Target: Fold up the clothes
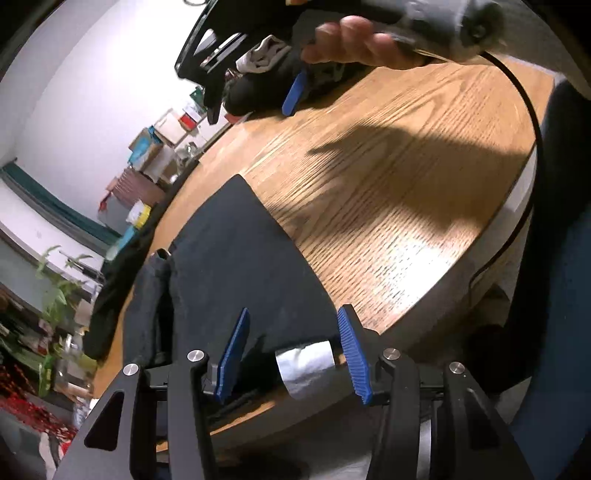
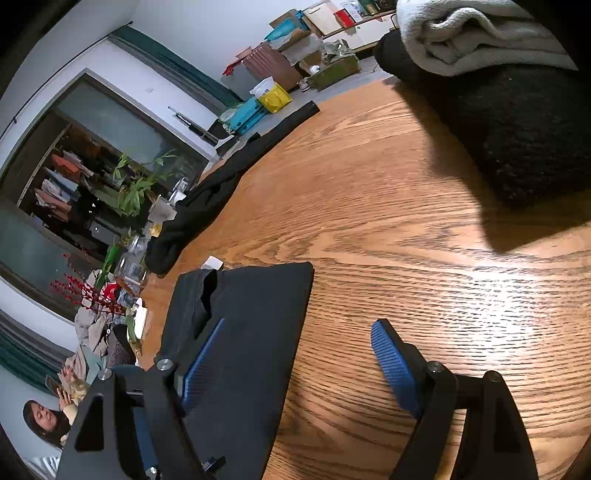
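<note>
The left gripper (image 1: 291,354) hangs low over the near edge of the table (image 1: 388,206), its blue pads (image 1: 233,354) about half apart. Between them lies the near hem of the dark folded garment (image 1: 240,258) and a grey-white tag (image 1: 304,363) at that hem; whether the pads press on the cloth cannot be told, and a gap shows on both sides of the tag. The right gripper (image 2: 295,365) stands with its jaws wide and nothing between them: its left pad (image 2: 201,363) is over the garment (image 2: 240,332), its right pad (image 2: 395,363) over bare wood. In the left view that gripper (image 1: 291,92) shows at the top, blurred, with a hand (image 1: 354,44) around its grip. The garment lies flat on the table as a neat rectangle, one corner pointing toward the middle of the table, with a rumpled fold (image 2: 207,291) along its far left side. Beyond it a second dark cloth (image 2: 207,192) stretches along the far rim and partly hangs over it. At the far right a black knit (image 2: 517,136) sits in a heap with a pale grey cloth (image 2: 472,33) on top. A black cable (image 1: 532,122) runs down past the table edge. Past the table are boxes (image 2: 291,48), green plants (image 2: 133,192) and a seated person (image 2: 48,421).
</note>
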A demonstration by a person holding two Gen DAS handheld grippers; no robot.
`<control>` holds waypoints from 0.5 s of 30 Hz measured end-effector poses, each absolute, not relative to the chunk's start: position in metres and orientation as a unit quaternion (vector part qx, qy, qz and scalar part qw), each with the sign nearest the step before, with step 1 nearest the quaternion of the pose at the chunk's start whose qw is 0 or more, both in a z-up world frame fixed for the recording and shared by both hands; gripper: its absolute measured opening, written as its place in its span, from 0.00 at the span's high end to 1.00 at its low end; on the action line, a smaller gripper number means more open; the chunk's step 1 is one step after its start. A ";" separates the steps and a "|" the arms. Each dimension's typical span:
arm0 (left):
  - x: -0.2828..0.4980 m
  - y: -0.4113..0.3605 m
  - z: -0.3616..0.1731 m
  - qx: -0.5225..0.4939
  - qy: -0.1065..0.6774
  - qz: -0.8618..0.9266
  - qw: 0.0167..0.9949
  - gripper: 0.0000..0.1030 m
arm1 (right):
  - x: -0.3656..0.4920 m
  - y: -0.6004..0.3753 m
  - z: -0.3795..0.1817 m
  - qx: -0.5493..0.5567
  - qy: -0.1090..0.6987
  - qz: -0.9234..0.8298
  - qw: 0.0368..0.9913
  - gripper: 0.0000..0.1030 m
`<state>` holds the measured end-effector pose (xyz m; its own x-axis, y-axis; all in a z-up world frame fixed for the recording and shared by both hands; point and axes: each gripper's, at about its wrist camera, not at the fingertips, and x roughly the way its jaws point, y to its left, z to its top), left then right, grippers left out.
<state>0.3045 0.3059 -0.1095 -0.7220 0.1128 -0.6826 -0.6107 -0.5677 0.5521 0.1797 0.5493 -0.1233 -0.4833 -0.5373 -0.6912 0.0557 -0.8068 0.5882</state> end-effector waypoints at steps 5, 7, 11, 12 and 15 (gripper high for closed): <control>0.306 0.305 -0.108 -0.300 0.411 0.830 0.229 0.54 | 0.175 0.543 -0.126 0.484 -0.243 -0.822 0.178 0.19; 0.307 0.306 -0.107 -0.300 0.410 0.829 0.234 0.54 | 0.175 0.541 -0.128 0.488 -0.240 -0.821 0.175 0.19; 0.309 0.307 -0.108 -0.294 0.414 0.827 0.239 0.58 | 0.173 0.538 -0.131 0.494 -0.236 -0.819 0.171 0.19; 0.309 0.306 -0.108 -0.298 0.411 0.827 0.242 0.60 | 0.173 0.538 -0.131 0.495 -0.235 -0.819 0.170 0.19; 0.305 0.305 -0.106 -0.315 0.394 0.826 0.251 0.64 | 0.173 0.536 -0.134 0.498 -0.230 -0.819 0.167 0.19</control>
